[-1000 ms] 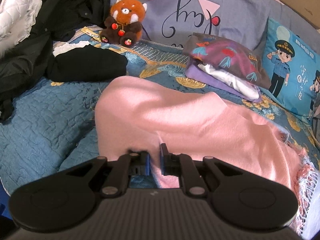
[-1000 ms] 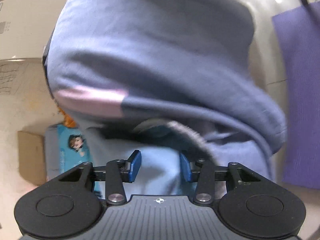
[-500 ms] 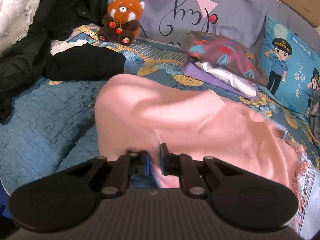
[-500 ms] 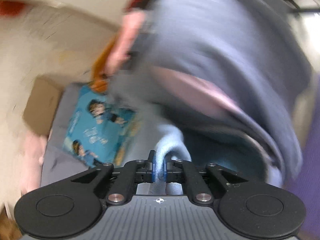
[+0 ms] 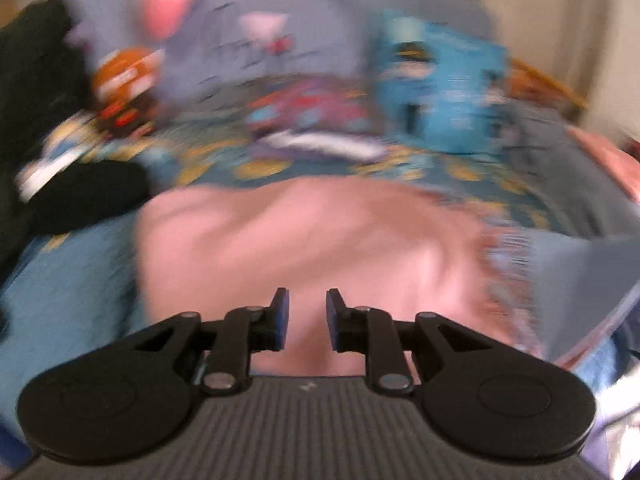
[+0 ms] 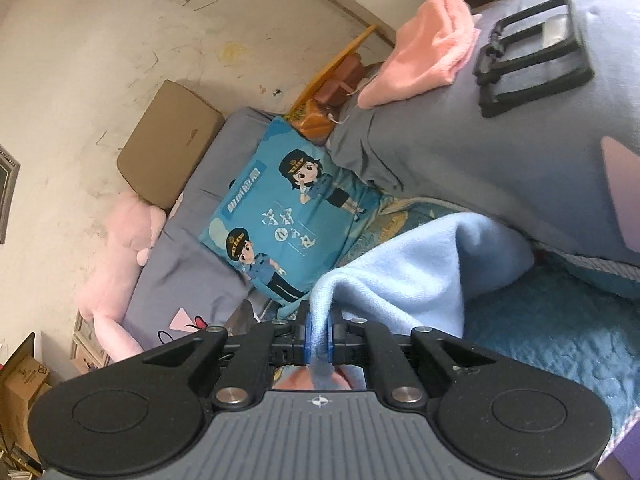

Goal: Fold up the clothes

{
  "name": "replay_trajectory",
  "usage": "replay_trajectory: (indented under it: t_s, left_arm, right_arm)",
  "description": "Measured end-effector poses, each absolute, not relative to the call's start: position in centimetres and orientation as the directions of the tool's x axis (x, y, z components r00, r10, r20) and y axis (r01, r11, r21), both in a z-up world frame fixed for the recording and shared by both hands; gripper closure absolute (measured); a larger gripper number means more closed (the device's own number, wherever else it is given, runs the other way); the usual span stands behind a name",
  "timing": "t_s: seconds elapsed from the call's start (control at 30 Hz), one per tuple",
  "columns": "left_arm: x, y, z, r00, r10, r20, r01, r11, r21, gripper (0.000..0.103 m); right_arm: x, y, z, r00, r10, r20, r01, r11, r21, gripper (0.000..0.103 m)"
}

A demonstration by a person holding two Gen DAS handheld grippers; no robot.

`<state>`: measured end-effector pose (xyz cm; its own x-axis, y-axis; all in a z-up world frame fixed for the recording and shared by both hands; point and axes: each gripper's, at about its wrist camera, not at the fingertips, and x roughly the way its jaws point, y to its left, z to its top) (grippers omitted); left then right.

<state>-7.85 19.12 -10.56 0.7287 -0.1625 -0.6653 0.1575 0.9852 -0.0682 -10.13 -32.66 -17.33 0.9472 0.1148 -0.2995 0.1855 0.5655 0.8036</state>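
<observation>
Blue quilt (image 5: pixel 72 264) covers the bed, and pillows lean along the back of it. One is a blue pillow (image 6: pixel 292 208) with cartoon police on it. A pink wrap (image 5: pixel 304 240) lies spread on the quilt, right in front of the left tongs (image 5: pixel 307 320). This view is very blurry.

The left tongs are opening. There is a gap between the pads, and nothing is pinched in it. The pink wrap is just past the tips, lying below them.

The right tongs (image 6: pixel 318 338) are nearly closed. They pinch a fold of light blue cloth (image 6: pixel 404 276). The cloth hangs from the pads and droops down toward the bed.

Both cloths look soft, light and floppy. They will not break. They will sag and bunch if held in the middle. The best place to grab looks like a corner or the edge, so the rest hangs flat. The pink wrap has a fringe (image 5: pixel 508 276) on its right side. The strings could slip or pull, so I think it is better to grab the cloth next to them.

A small pile of folded clothes (image 5: pixel 316 128) sits further back.
</observation>
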Motion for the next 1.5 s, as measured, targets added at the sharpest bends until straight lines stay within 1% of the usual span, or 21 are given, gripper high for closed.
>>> replay_trajectory:
  t_s: [0.07,0.2,0.27,0.37,0.5,0.57,0.8,0.9,1.03,1.23,1.27,1.33,1.37,1.4,1.5]
  left_arm:
    - [-7.4,13.9,-11.1,0.71,-0.27,-0.651,0.327,0.944,-0.035,0.075]
    - [-7.4,2.7,-13.3,0.601,-0.465,-0.65,0.636,0.771,0.037,0.075]
    - [-8.9,-3.3,-15.3,0.557,-0.504,-0.66,0.749,0.648,0.137,0.075]
    - [-11.9,-9.5,-18.2,0.544,-0.519,-0.659,0.828,0.459,0.322,0.073]
    - [-13.8,-12.0,-20.3,0.526,-0.524,-0.67,0.85,0.361,0.384,0.072]
    - [-13.9,-12.3,-20.9,0.51,-0.522,-0.684,0.859,0.345,0.378,0.072]
    - [-13.1,-14.3,-23.1,0.553,-0.441,-0.707,0.83,0.364,0.423,0.072]
    - [-13.2,-14.9,-23.7,0.543,-0.434,-0.719,0.836,0.363,0.412,0.072]
    - [-14.1,-14.8,-23.0,0.532,-0.47,-0.704,0.845,0.348,0.406,0.072]
    - [-13.6,-15.8,-24.3,0.552,-0.416,-0.723,0.83,0.36,0.426,0.072]
    - [-13.5,-15.8,-24.4,0.547,-0.416,-0.727,0.832,0.367,0.416,0.072]
    - [-13.1,-15.7,-24.3,0.533,-0.418,-0.735,0.836,0.396,0.381,0.076]
    - [-12.5,-15.4,-23.9,0.522,-0.419,-0.743,0.834,0.435,0.341,0.081]
    - [-11.7,-15.0,-23.5,0.509,-0.419,-0.752,0.827,0.48,0.292,0.09]
    - [-8.9,-12.7,-22.0,0.462,-0.43,-0.775,0.76,0.642,0.097,0.096]
  right_arm:
    - [-10.7,-33.1,-17.4,0.947,0.105,-0.304,0.197,0.558,0.806,0.096]
    - [-11.7,-33.9,-17.3,0.951,0.099,-0.293,0.199,0.528,0.826,0.096]
    - [-11.8,-34.1,-17.1,0.954,0.102,-0.283,0.191,0.524,0.83,0.096]
    - [-11.9,-34.3,-17.0,0.957,0.117,-0.264,0.169,0.514,0.841,0.096]
    - [-12.0,-34.6,-17.3,0.958,0.137,-0.252,0.151,0.505,0.85,0.096]
    - [-12.0,-34.7,-17.5,0.958,0.14,-0.249,0.15,0.495,0.856,0.096]
    - [-12.3,-34.7,-17.9,0.957,0.154,-0.245,0.149,0.461,0.875,0.096]
    - [-12.3,-34.7,-17.8,0.959,0.148,-0.243,0.154,0.449,0.88,0.096]
    - [-12.4,-34.8,-17.3,0.962,0.142,-0.233,0.146,0.453,0.88,0.096]
    - [-11.9,-34.3,-17.1,0.961,0.152,-0.233,0.144,0.444,0.885,0.096]
    - [-11.7,-34.3,-17.2,0.96,0.154,-0.235,0.146,0.44,0.886,0.096]
    - [-10.6,-34.0,-17.1,0.956,0.168,-0.24,0.146,0.438,0.887,0.096]
    - [-9.6,-33.7,-16.8,0.952,0.185,-0.246,0.139,0.453,0.881,0.096]
    - [-8.2,-33.0,-16.4,0.942,0.215,-0.257,0.127,0.479,0.869,0.096]
    - [-2.5,-29.3,-14.7,0.887,0.363,-0.286,0.034,0.566,0.824,0.095]
